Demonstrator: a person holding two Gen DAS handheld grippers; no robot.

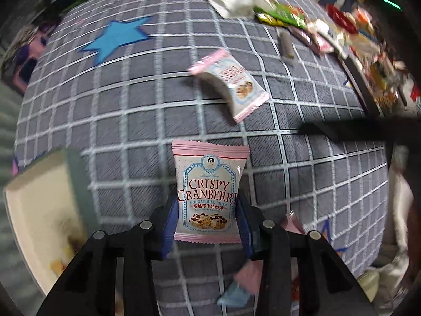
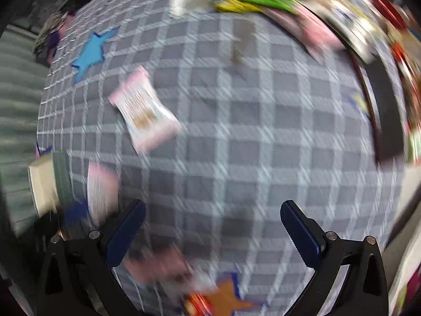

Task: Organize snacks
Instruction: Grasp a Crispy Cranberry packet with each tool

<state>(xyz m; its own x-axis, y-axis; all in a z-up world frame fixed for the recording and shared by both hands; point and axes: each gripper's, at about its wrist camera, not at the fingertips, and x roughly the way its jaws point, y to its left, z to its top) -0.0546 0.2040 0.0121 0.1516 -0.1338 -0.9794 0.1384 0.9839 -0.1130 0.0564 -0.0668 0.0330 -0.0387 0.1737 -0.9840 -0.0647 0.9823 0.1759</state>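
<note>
Left wrist view gives you the sharp picture: your left gripper (image 1: pixel 208 226) is clamped on a pink-edged snack packet (image 1: pixel 209 192) printed "Crispy Cranberry", its blue pads pressing the packet's two lower sides while the top of the packet stands clear above the grey checked cloth (image 1: pixel 131 121). A second packet (image 1: pixel 231 84) of the same kind lies apart on the cloth, farther out and tilted. To the left you see a pale tray (image 1: pixel 39 210) with a greenish rim, and along the top right a heap of mixed snacks (image 1: pixel 315 23). A blue star (image 1: pixel 115 39) is stitched on the cloth at upper left.

The right wrist view is heavily blurred, but it alone shows your right gripper (image 2: pixel 213 210): its jaws stand wide apart with only cloth between them, nothing held. There the loose packet (image 2: pixel 144 113) sits to the upper left, well away from the fingers, and the tray (image 2: pixel 44 184) shows at the left edge. An orange star (image 2: pixel 226 297) on the cloth near the bottom edge appears only in this view. The lettering on the packets cannot be read here.
</note>
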